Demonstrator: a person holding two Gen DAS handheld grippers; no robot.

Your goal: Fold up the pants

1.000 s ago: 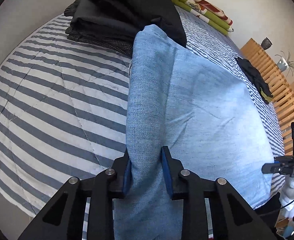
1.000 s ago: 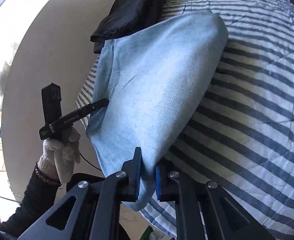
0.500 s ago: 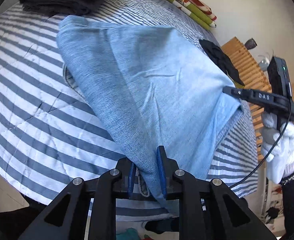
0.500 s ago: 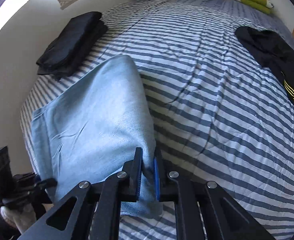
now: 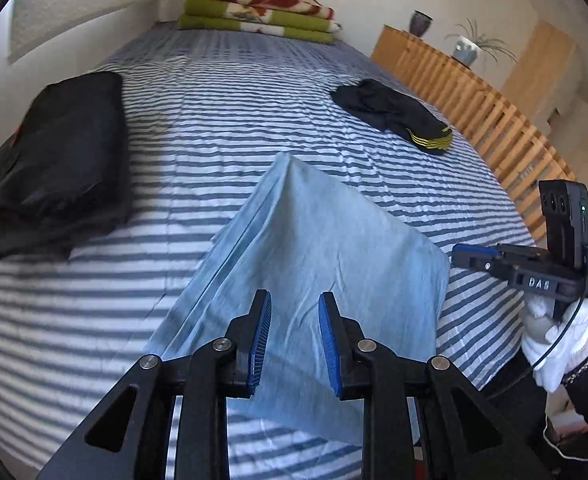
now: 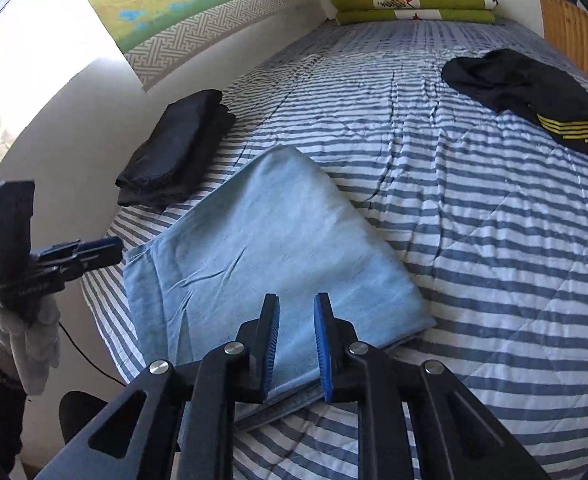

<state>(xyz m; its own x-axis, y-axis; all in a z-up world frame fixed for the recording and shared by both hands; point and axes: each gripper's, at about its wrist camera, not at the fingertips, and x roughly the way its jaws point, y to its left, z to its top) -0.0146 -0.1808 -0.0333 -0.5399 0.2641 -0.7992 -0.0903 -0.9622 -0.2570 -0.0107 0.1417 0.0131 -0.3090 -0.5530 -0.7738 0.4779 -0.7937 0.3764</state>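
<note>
- Both grippers, clamped on the cloth half a second ago, have let go: the left gripper (image 5: 292, 340) and right gripper (image 6: 296, 346) hover with fingers apart, empty.
- Folded blue pants (image 6: 262, 248) lie flat on the striped bed (image 6: 474, 240), directly ahead of both, long axis running diagonally away.
- Count: one blue pair, one dark folded stack (image 6: 174, 152), one loose black garment (image 6: 526, 96).

1. Each gripper (image 5: 290, 340) was black, with two blue ribbed pads (image 5: 261, 340) and round silver screws.
2. The other gripper (image 5: 470, 256) had white letters "DAS" and a thin black cable.
3. The person's hand (image 5: 554, 344) wore a white glove, a dark sleeve and a beaded band.
</note>
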